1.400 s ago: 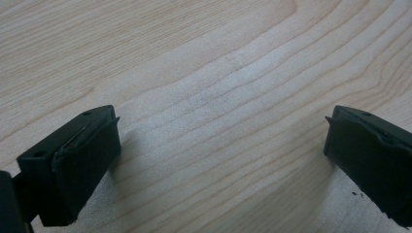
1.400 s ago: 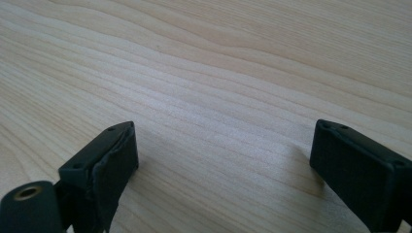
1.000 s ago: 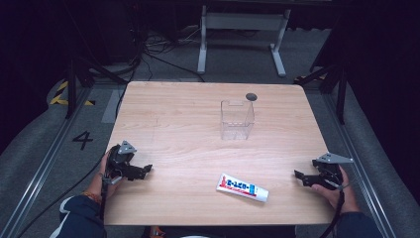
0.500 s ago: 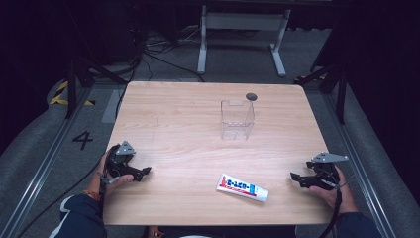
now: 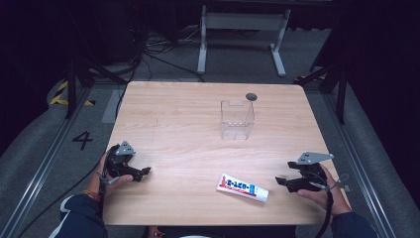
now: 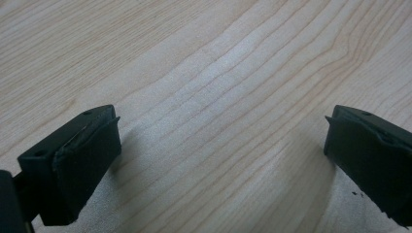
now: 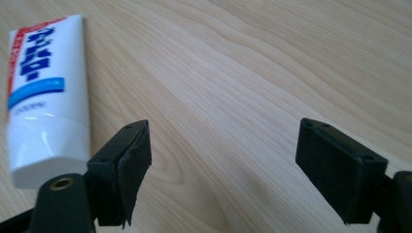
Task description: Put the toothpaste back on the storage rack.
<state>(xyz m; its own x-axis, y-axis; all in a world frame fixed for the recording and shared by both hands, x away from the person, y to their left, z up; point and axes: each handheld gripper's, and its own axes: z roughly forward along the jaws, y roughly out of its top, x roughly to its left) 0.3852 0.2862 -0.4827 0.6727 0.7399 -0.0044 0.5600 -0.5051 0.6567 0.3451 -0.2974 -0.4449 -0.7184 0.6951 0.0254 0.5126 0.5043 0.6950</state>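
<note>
From the high view, a clear, empty-looking plastic box (image 5: 236, 120) is recorded standing upright toward the far side of the light wooden table (image 5: 188, 124), with a white toothpaste tube with blue and red lettering (image 5: 242, 187) lying flat near the front edge, just beside the right gripper (image 5: 280, 181). In the right gripper view that tube (image 7: 46, 97) is observed at the left, outside the widely spread jaws, nothing being held between them. In the left gripper view the left gripper (image 6: 221, 150) is likewise found widely spread over bare wood, apart from the tube.
</note>
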